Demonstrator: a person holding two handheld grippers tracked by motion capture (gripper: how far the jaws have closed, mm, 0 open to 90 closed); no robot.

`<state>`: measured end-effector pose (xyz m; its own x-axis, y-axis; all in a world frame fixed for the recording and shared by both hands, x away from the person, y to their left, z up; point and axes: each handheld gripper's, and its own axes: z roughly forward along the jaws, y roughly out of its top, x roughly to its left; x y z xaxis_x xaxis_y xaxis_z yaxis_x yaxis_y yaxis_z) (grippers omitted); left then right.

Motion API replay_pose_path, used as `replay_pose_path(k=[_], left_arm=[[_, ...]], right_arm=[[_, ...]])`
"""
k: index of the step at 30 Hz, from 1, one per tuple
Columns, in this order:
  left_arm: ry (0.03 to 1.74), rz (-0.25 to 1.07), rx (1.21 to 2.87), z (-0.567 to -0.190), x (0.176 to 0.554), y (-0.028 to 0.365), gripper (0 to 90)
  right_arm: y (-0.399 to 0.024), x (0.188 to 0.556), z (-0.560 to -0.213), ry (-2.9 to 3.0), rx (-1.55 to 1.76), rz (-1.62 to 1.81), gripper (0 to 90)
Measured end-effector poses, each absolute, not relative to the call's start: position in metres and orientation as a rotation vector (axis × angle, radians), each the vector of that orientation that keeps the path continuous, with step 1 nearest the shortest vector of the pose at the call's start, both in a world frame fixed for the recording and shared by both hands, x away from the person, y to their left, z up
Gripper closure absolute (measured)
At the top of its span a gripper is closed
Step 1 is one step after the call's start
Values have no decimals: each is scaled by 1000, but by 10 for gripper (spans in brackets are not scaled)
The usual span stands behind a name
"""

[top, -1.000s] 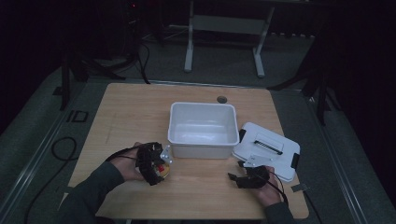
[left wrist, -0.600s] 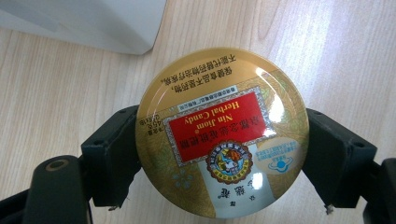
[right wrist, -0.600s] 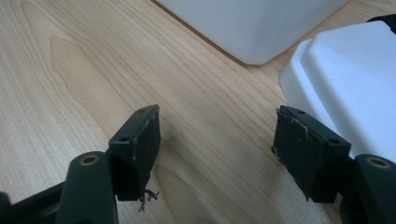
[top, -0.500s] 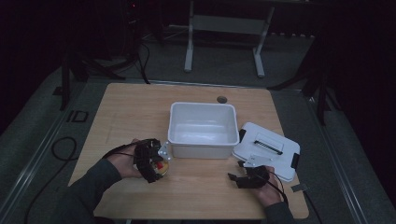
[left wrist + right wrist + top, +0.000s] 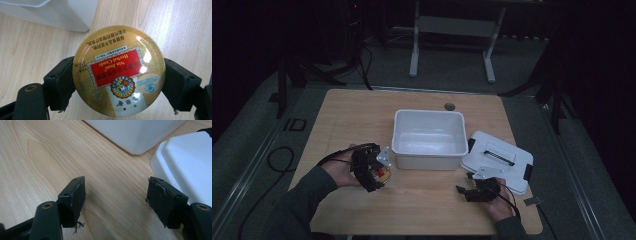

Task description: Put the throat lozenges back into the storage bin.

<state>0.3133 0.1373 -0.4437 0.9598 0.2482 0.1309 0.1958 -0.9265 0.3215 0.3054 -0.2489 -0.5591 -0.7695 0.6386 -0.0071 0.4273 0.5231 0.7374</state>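
Note:
A round gold candy tin [image 5: 118, 71] with a red label sits clamped between the two black jaws of my left gripper [image 5: 119, 82], a little above the wooden table. From above, that left gripper [image 5: 373, 169] and the tin [image 5: 383, 174] hang just left of the white bin [image 5: 429, 139], near its front left corner. My right gripper [image 5: 116, 196] stands open low over the table with nothing between its pads [image 5: 75, 195]. In the high view the right gripper [image 5: 464, 191] is at the front right, beside the white lid [image 5: 498, 159].
The white bin's corner [image 5: 136, 135] and the lid's edge [image 5: 185, 162] lie close ahead of the right gripper. A small dark round grommet [image 5: 449, 106] sits behind the bin. Cables trail off the table's left side. Bare wood [image 5: 427, 200] spans the front between the two hands.
My left gripper with the tin has shifted slightly toward the bin and lifted a little. The right gripper has stayed in place.

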Motion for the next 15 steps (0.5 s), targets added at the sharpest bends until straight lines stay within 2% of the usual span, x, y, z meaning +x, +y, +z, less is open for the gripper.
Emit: replay_pose_path(k=[15], left_arm=[[330,260,2802,-424,316,138,202]], right_arm=[[-249,305,-559,2489,891,1092,306]])
